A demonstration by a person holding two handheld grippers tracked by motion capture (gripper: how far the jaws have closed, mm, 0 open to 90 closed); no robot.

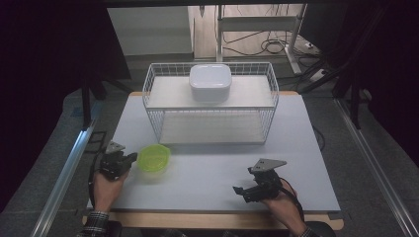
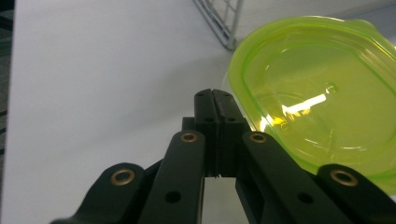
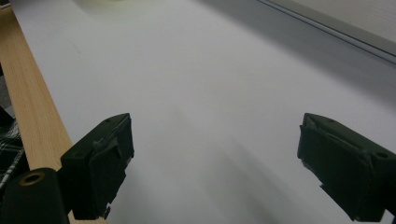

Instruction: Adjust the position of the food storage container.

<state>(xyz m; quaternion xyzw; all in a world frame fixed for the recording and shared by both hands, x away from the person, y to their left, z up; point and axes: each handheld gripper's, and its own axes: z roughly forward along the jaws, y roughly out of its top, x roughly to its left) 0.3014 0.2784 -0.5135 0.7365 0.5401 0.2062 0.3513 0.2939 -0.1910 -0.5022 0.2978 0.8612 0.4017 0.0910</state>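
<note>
Both grippers are chunky matte black: the left gripper (image 1: 129, 159) and right gripper (image 1: 238, 191) each carry a grey three-cornered plate on top, with a dark cable trailing toward the bottom of the frame. Up close, the black linkage arms have brass-coloured rivets and small screw holes, and the right one's pads look scuffed. Plaid cuffs peek in at the bottom edge.

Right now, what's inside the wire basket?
A white lidded container sits on the upper shelf of the wire basket, toward the back. The lower level looks bare. The lid hides whatever the container holds.
</note>
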